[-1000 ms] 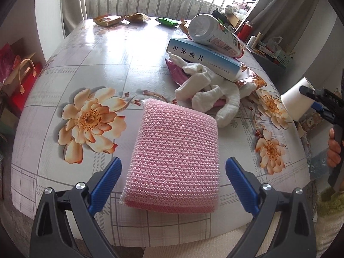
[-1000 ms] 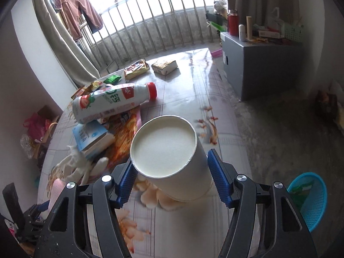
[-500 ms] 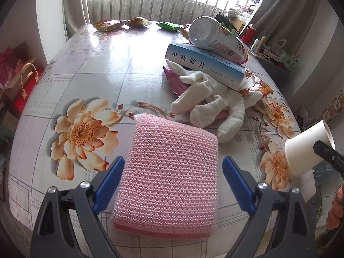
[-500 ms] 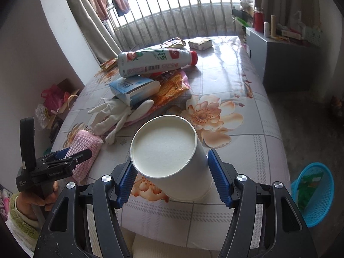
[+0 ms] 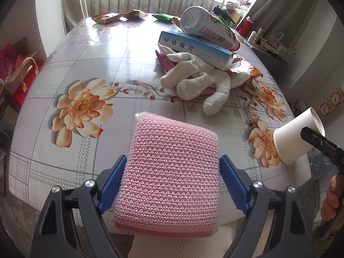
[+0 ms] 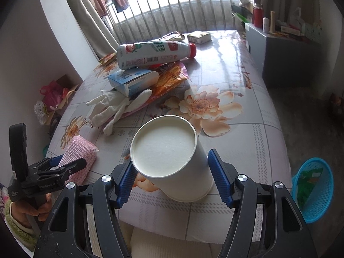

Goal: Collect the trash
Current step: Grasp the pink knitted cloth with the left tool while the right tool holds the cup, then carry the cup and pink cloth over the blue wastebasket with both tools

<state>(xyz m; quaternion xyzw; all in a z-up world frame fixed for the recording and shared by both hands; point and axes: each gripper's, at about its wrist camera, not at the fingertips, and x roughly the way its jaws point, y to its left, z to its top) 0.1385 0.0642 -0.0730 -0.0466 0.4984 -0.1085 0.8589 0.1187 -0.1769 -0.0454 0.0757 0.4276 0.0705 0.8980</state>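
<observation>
1. Sponge (image 5: 169,176), pink and knitted-looking, sits between the blue pads of our left gripper (image 5: 172,182). The jaws have just been closing, and both pads now touch its sides, so we judge it gripped, if only lightly.
2. Our right gripper (image 6: 172,176) is clamped on a white paper cup (image 6: 169,161), mouth tilted toward the camera, with both pads against its wall.
3. Beyond the left gripper's fingers the table (image 5: 103,49) carries a white glove (image 5: 193,81), a blue medicine box (image 5: 193,49) lying over it, and a bottle (image 5: 206,29) on its side on the box.
4. Risks, as we judge them: the sponge is soft and may slip out of a light pinch when lifted; the cup's thin wall may buckle if we squeeze harder; swinging either gripper across the pile could roll the bottle off the box.
5. Only the right wrist view shows the blue basket (image 6: 314,189) on the floor, to the right of that gripper and below the table edge, with some green waste already inside. We take it for the bin.
6. Only the left wrist view shows the wrappers (image 5: 116,16) at the table's far end.
</observation>
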